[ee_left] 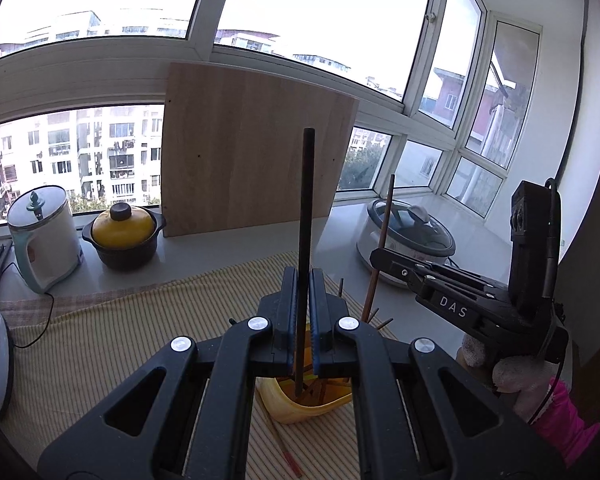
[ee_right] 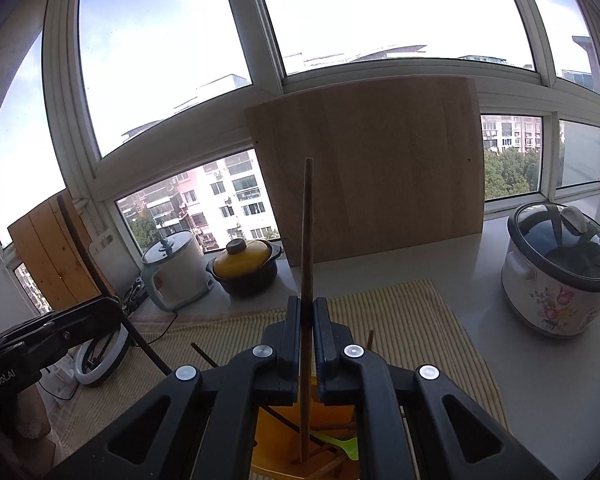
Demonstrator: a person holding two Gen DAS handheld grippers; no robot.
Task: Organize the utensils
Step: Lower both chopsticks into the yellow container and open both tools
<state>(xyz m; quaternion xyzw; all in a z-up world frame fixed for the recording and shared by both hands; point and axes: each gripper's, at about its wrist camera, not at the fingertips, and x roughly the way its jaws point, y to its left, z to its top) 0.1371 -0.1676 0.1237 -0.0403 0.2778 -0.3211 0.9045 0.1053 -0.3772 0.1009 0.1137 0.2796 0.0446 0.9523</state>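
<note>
The black chopstick (ee_left: 305, 216) and brown chopstick (ee_right: 307, 264), each being pinched upright by fingers low in frame, are risking missing the yellow holder (ee_left: 300, 408).

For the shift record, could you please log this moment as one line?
phase: chopsticks over yellow holder | left tongs: shut on black chopstick | right tongs: shut on brown chopstick | both upright

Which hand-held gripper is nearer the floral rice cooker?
Right. The right hand-held gripper reaches up beside the floral rice cooker; the left hand-held gripper sits further along the striped cloth.
</note>
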